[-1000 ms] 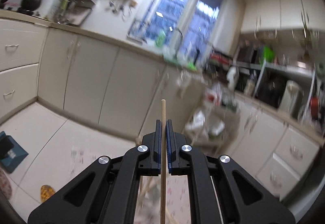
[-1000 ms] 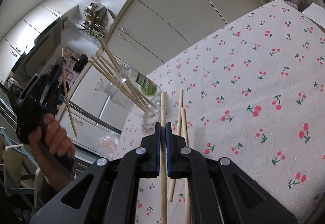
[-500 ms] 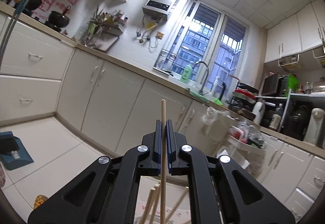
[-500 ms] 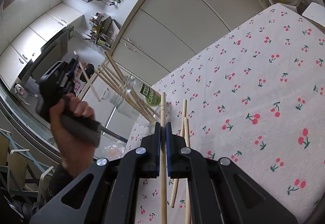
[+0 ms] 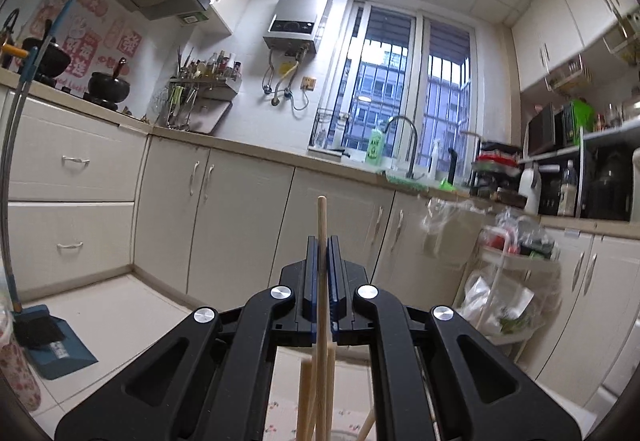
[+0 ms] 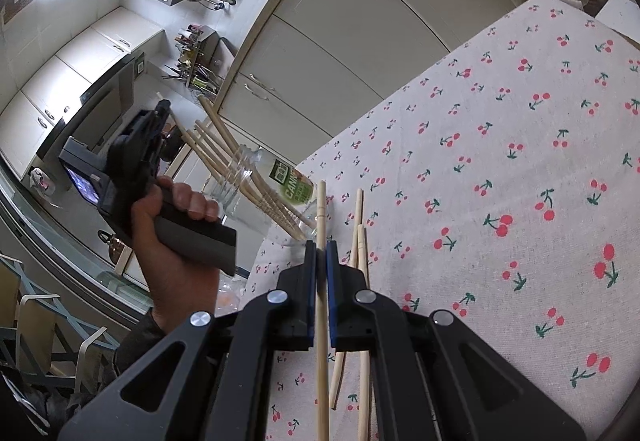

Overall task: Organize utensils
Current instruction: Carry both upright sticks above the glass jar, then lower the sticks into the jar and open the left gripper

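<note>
My left gripper is shut on a wooden chopstick that stands upright between its pads. Under it show the tops of other chopsticks. In the right wrist view a hand holds the left gripper over a glass jar with a green label, which holds several chopsticks leaning left. My right gripper is shut on another chopstick, low over the cherry-print tablecloth. Two loose chopsticks lie on the cloth just right of it.
The jar stands near the table's far left corner. Beige kitchen cabinets and a counter run behind the table. A trolley with plastic bags stands at the right, and a blue dustpan lies on the floor at the left.
The left gripper has swung with its chopstick toward the jar and come lower, so the jar's chopsticks now show under it. The right gripper has kept still with its chopstick.
</note>
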Tool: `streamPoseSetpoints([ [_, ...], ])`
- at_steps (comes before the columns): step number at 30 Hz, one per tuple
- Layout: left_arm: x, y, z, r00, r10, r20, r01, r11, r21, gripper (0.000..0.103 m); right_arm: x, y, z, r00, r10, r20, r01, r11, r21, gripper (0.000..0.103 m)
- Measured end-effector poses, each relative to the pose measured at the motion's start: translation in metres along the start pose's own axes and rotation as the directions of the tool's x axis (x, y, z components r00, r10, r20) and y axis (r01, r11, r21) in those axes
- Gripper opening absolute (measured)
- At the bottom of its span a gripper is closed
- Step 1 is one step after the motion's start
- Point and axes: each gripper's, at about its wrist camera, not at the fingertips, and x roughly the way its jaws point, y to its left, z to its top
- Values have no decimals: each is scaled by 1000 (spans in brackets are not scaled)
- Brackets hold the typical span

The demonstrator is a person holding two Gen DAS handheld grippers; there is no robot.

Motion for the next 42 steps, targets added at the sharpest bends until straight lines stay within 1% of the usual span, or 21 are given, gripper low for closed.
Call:
streamPoseSetpoints([
  [7,-13,-10,-22,997,-8,-76,15,996,86,4,0,1,0,1000,0,4,0,1000,-6,6],
  [10,-21,-12,-28,994,-10,-106,21,994,103,4,-1,1,0,1000,-1,7,1,1000,-6,6],
  [16,-34,-13,-35,982,4,-189,24,989,147,4,-2,3,0,1000,6,11,-6,1000,1,6],
  [19,-37,-14,-36,972,12,-233,28,986,167,5,-3,6,0,1000,10,17,-10,1000,-5,6],
  [21,-39,-14,-37,963,16,-270,34,983,181,8,-4,10,1,1000,15,21,-14,1000,-12,6],
  [23,-41,-14,-38,956,18,-294,41,980,194,14,-6,13,1,999,21,28,-20,1000,-17,6],
  [27,-49,-14,-37,947,17,-321,52,977,205,22,-8,19,2,999,27,36,-26,999,-27,6],
  [29,-57,-10,-35,945,19,-327,50,978,201,29,-11,23,2,999,27,46,-26,999,-35,6],
  [30,-60,-8,-35,944,20,-329,49,979,200,31,-12,26,3,998,29,52,-27,999,-42,6],
  [32,-70,-1,-33,942,24,-334,43,980,193,40,-15,34,7,997,35,71,-31,998,-62,6],
  [33,-76,5,-33,941,29,-338,36,982,185,42,-16,39,9,996,38,81,-32,997,-73,6],
  [35,-86,17,-35,935,39,-352,21,986,166,46,-16,54,17,993,47,110,-35,993,-110,6],
  [36,-92,26,-38,929,48,-366,9,989,151,47,-15,62,21,991,53,124,-37,991,-128,6],
  [38,-101,42,-43,918,62,-392,-19,994,112,53,-11,85,31,984,70,166,-40,984,-176,6],
  [39,-106,53,-47,910,71,-409,-39,996,84,55,-9,96,35,979,77,187,-38,979,-202,6],
  [40,-110,61,-51,905,78,-417,-57,996,64,56,-6,109,39,974,83,210,-33,972,-233,6],
  [42,-119,79,-58,900,91,-426,-93,996,16,57,3,141,51,955,109,274,-20,952,-307,6],
])
